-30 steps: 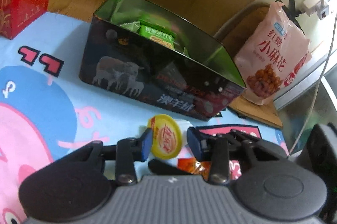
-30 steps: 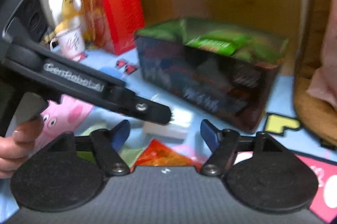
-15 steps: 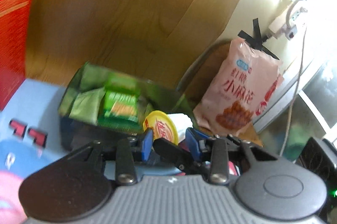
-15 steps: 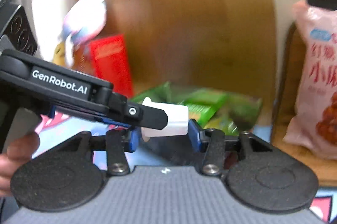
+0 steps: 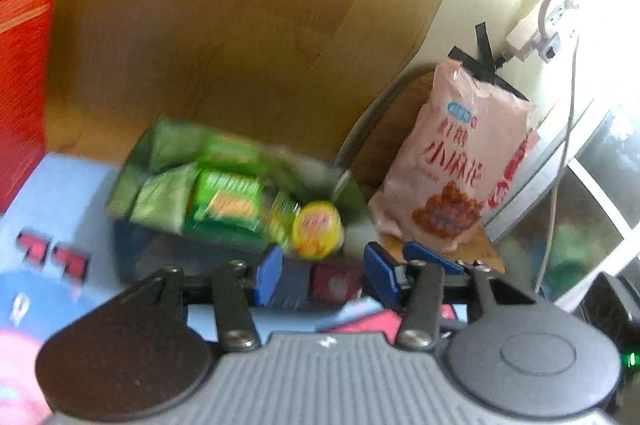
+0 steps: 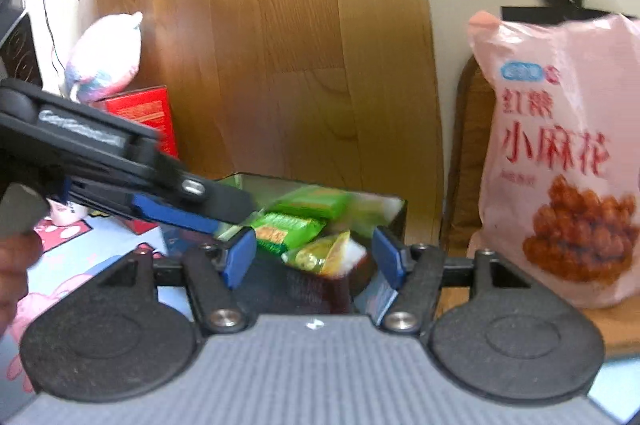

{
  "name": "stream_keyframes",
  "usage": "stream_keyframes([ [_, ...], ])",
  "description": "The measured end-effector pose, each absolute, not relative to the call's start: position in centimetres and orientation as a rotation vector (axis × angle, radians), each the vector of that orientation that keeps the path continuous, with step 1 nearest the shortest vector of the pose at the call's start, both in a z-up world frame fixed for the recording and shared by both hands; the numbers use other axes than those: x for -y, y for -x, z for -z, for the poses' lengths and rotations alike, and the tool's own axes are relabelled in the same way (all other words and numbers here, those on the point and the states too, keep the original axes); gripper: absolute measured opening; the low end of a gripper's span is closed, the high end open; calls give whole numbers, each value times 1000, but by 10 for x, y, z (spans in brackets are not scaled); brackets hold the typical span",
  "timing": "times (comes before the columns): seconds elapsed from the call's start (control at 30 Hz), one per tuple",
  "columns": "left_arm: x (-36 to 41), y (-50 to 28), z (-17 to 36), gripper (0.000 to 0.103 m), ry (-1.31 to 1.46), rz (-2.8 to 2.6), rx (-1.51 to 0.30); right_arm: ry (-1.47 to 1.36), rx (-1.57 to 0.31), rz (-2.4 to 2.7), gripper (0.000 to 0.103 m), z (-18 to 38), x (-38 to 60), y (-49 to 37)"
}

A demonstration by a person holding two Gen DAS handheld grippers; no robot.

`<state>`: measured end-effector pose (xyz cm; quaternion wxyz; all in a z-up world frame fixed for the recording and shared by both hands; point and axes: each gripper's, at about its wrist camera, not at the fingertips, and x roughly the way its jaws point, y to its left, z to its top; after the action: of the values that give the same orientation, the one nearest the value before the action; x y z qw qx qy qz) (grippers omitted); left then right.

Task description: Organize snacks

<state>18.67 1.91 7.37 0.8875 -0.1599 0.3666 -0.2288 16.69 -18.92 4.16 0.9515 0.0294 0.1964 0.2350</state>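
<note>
A dark tin box point(image 5: 168, 257) holds several green snack packets point(image 5: 228, 199). A yellow-lidded jelly cup point(image 5: 318, 230) lies in the box's near right corner, just beyond my left gripper point(image 5: 322, 275), which is open and empty. In the right wrist view the same cup point(image 6: 324, 253) lies tilted inside the box point(image 6: 394, 215) beside the green packets point(image 6: 288, 231). My right gripper point(image 6: 316, 259) is open and empty above the box's near end. The left gripper's finger point(image 6: 192, 201) reaches in from the left.
A pink snack bag point(image 5: 460, 177) leans on a chair at the right, also in the right wrist view point(image 6: 560, 161). A red box point(image 5: 24, 73) stands at the left. A wooden panel is behind. A cartoon-print cloth point(image 5: 56, 193) covers the table.
Both grippers held the jelly cup and carried it up over the tin box. Both jaws have now opened and the cup has dropped into the box.
</note>
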Motion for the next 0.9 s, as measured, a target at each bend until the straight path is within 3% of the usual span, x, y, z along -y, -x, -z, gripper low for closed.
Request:
stream_keyframes([
  [0.4, -47, -91, -16, 46, 411, 561, -888, -248, -667, -605, 66, -1, 220, -95],
  [0.53, -37, -89, -5, 44, 400, 546, -941, -208, -673, -635, 56, 1, 203, -80],
  [0.73, -34, -83, 0, 31, 405, 540, -948, -183, -676, -682, 54, 5, 191, -60],
  [0.8, -35, -80, -3, 30, 413, 548, -952, -87, -640, -669, 48, 3, 181, -51],
  [0.83, -35, -78, -5, 30, 408, 547, -946, -72, -636, -679, 37, 2, 178, -49],
  [0.9, -37, -76, -13, 30, 406, 544, -923, -79, -622, -681, 32, -3, 176, -50],
])
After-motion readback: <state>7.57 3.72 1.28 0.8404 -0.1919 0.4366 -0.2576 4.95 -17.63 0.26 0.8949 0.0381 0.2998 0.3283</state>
